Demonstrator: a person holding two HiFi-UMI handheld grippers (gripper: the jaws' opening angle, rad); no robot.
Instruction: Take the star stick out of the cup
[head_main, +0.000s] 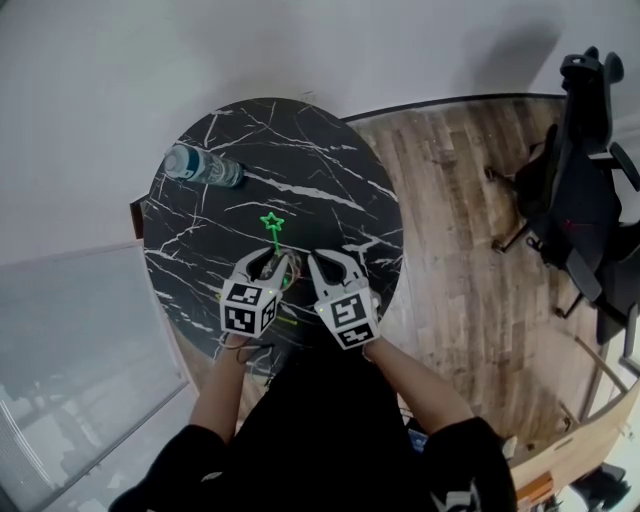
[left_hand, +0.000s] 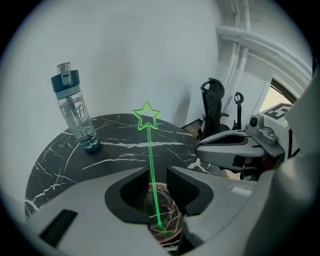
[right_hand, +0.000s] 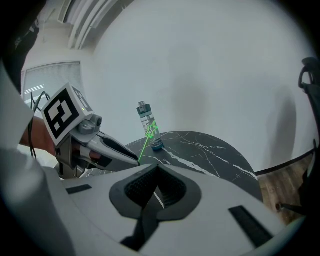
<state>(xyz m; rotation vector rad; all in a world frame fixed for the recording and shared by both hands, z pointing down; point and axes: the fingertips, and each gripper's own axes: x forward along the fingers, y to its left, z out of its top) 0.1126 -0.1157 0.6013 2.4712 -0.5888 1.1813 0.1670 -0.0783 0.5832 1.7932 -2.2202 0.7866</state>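
Head view: round black marble counter (head_main: 330, 170), wood floor (head_main: 460, 250) to its right, a dark office chair (head_main: 580, 190) well apart from the counter.

Cup (head_main: 284, 270): clear glass with thin coloured streaks, upright near the counter's near edge. In the left gripper view the cup (left_hand: 165, 220) sits between the two fingers (left_hand: 187, 190) of the left gripper (left_hand: 157, 172). The fingers are closed in against its sides, and the pads appear to press the glass, though the contact line is dark and hard to confirm. Left gripper (head_main: 268, 262) is low, at cup height.

Star stick (head_main: 272, 225): green, translucent, inside the cup. Its lower end rests at the cup bottom. The shaft (left_hand: 154, 175) leans away from the person, with the open star outline well above the rim. Nothing grips it.

Right gripper (head_main: 333, 262): just beside the left one, to its right. In its own view the right gripper (right_hand: 157, 167) has its fingers together at the tips, with nothing between them. The star stick (right_hand: 145, 146) shows beyond, to the left.

Water bottle (head_main: 203, 168): clear with a blue cap, at the counter's far left, well apart from the cup. It stands upright (left_hand: 75, 110).
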